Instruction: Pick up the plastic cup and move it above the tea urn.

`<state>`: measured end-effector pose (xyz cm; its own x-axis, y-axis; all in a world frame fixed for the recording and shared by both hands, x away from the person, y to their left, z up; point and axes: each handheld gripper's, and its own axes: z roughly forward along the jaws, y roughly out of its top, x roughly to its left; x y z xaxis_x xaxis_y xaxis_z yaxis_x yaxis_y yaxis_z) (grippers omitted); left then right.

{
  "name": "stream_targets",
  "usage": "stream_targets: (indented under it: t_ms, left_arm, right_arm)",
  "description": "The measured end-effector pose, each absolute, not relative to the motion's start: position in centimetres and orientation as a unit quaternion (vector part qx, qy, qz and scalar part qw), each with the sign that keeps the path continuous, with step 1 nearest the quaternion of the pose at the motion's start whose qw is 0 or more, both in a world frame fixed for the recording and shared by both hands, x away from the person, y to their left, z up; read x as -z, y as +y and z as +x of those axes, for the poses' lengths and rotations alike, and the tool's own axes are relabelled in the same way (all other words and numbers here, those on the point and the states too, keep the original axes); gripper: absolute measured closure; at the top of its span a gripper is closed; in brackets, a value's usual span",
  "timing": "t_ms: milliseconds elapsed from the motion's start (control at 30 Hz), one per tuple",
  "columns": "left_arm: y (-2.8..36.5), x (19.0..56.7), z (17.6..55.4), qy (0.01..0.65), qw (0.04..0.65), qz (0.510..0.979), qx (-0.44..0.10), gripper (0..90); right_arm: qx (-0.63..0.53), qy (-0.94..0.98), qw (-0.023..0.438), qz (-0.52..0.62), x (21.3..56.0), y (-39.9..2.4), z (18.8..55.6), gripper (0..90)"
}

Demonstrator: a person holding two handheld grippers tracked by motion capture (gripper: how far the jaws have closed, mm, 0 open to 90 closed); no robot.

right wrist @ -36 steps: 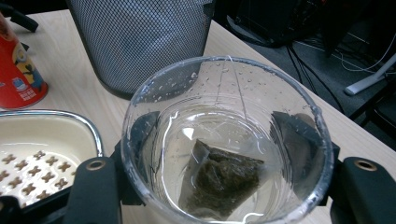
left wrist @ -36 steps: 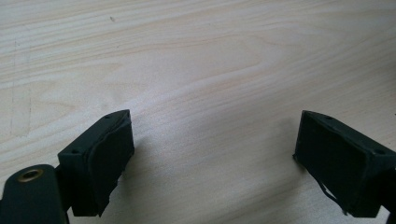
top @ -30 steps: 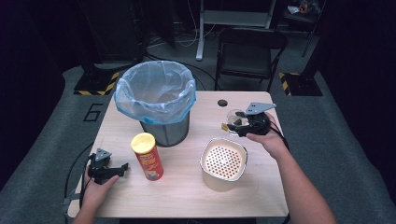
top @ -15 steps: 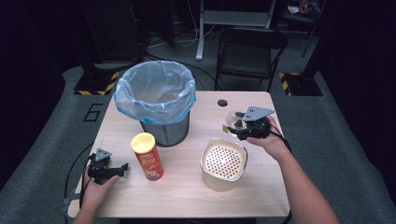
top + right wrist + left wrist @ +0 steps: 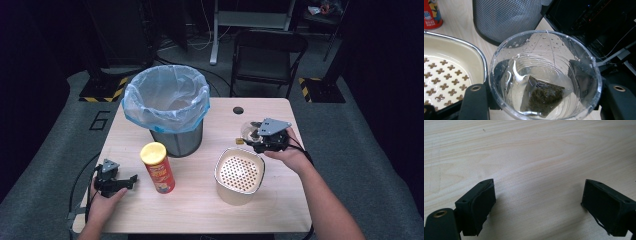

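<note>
My right gripper (image 5: 252,140) is shut on a clear plastic cup (image 5: 544,75) that holds a wet tea bag (image 5: 544,96) and some water drops; its black jaws stand on either side of the cup wall. The cup (image 5: 248,131) hangs just above the table at the right, beside a cream container with a perforated top (image 5: 239,175). A mesh bin lined with a blue bag (image 5: 167,107) stands at the back middle. My left gripper (image 5: 131,179) rests on the table at the front left, jaws open over bare wood (image 5: 536,170), with nothing between them.
A red chip can with a yellow lid (image 5: 158,167) stands between my left gripper and the cream container. The wooden table (image 5: 200,215) has a cable hole (image 5: 238,110) near its back edge. A folding chair (image 5: 265,55) stands behind the table.
My right gripper with the cup has shifted slightly toward the front of the table, closer to the cream container. The left hand has kept still.
</note>
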<state>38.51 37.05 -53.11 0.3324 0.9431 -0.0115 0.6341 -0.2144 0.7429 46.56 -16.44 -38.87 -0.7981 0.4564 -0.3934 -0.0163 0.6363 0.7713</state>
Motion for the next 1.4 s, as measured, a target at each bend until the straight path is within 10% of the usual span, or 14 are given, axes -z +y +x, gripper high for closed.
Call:
stream_targets:
  t_ms: [867, 1400]
  left_arm:
    - [37.0, 53.1, 38.5, 0.530, 0.335, 0.744, -0.231, 11.3]
    - [37.0, 53.1, 38.5, 0.531, 0.338, 0.743, -0.228, 11.4]
  right_arm:
    - [-0.376, 0.862, 0.331, 0.076, 38.8, -15.8, 44.8, 34.9]
    - [-0.239, 0.838, 0.482, -0.093, 39.6, -12.5, 40.7, 35.4]
